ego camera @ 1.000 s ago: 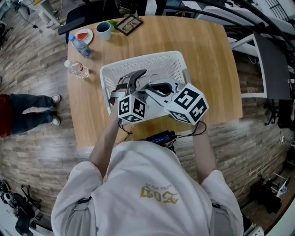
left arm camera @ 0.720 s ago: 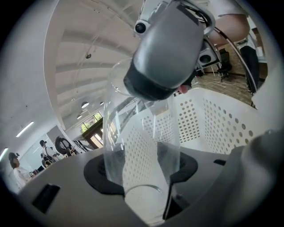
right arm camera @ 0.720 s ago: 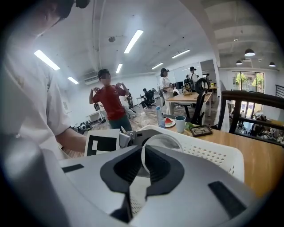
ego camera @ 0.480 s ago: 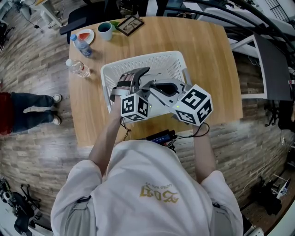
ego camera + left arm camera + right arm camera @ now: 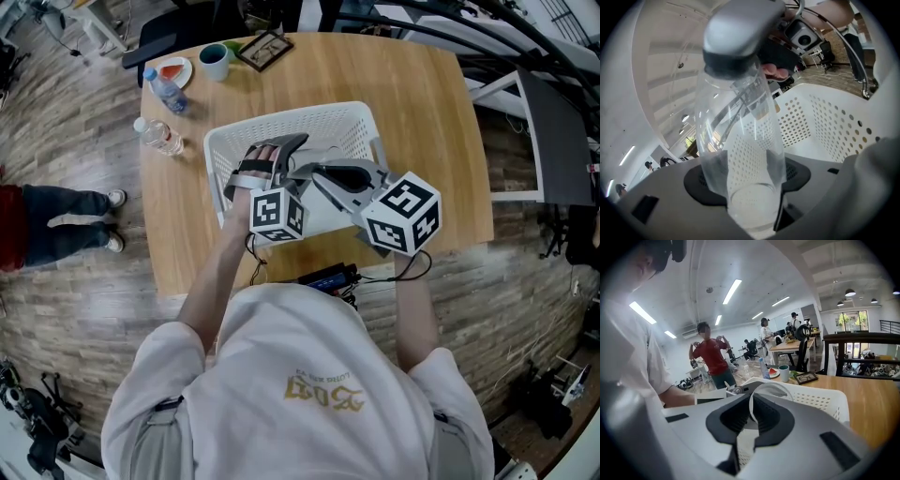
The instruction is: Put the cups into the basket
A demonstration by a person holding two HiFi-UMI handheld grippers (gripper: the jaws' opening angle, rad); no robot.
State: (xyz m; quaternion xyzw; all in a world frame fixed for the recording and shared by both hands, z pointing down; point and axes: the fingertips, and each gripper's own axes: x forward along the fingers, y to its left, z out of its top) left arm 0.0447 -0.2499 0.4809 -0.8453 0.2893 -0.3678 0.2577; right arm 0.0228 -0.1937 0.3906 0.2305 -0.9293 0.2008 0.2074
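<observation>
As our left hand-held gripper point(image 5: 750, 182) was just opening around the cup point(image 5: 740, 140), our right hand-held gripper point(image 5: 751, 416) pinched its rim above the basket point(image 5: 300, 116), undelivered.

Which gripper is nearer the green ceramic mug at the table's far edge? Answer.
Left. The left gripper, jaws just opening around a clear plastic cup, hangs over the white basket short of the mug; the right gripper, pinching its rim, is farther right.

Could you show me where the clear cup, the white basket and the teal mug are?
clear cup point(image 5: 740, 154), left gripper view, on its see-through side wall.
white basket point(image 5: 333, 136), head view, on its perforated far wall.
teal mug point(image 5: 213, 67), head view, on its outer side.
</observation>
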